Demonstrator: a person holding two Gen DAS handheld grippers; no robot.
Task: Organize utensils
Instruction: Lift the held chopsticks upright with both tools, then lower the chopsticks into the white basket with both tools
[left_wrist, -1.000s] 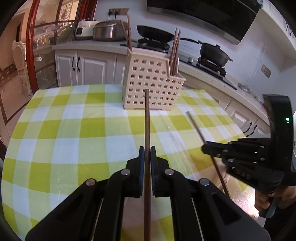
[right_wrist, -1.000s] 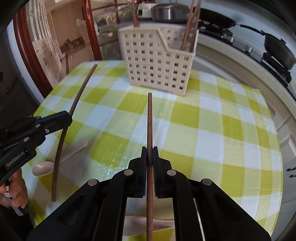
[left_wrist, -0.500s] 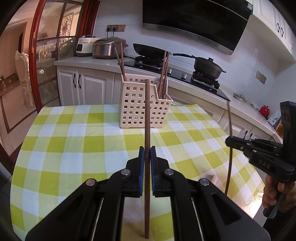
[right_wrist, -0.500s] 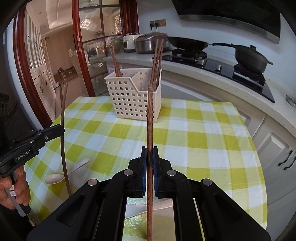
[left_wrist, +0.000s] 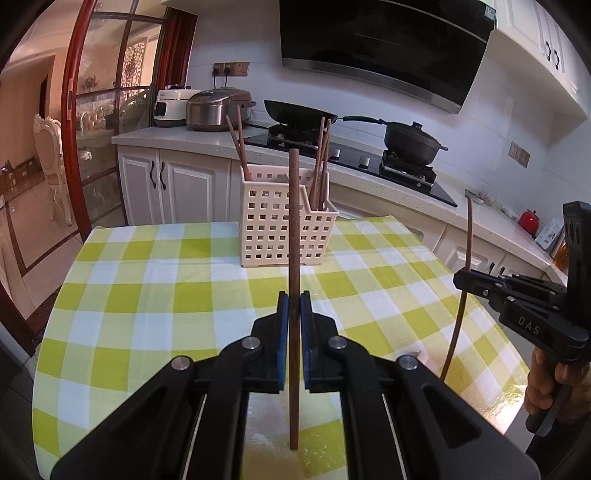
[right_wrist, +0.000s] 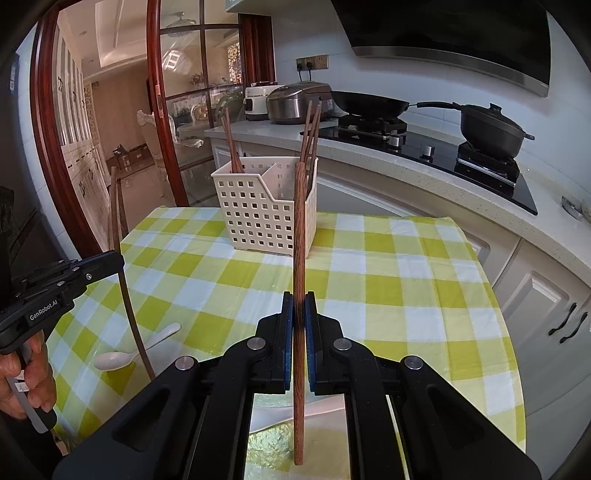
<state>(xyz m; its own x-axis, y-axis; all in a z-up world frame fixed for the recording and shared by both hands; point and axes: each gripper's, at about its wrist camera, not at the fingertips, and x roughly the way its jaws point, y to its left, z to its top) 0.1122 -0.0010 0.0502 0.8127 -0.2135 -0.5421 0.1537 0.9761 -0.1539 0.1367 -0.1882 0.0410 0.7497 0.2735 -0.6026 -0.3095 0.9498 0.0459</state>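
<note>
— Changed since a second ago?
— Both raised and tipped up: left black two-finger gripper (left_wrist: 294, 306) with its brown wooden chopstick (left_wrist: 294, 258), right black two-finger gripper (right_wrist: 299, 306) with its chopstick (right_wrist: 299, 258), now upright, farther from the cream perforated plastic caddy (left_wrist: 280, 225).

1. Two grippers: left gripper (left_wrist: 294, 306), right gripper (right_wrist: 298, 308).
2. Two held chopsticks: left chopstick (left_wrist: 294, 236), right chopstick (right_wrist: 299, 236).
3. One utensil basket (right_wrist: 258, 218).
4. Five chopsticks in basket (right_wrist: 309, 133).
5. One white spoon (right_wrist: 122, 357).
</note>
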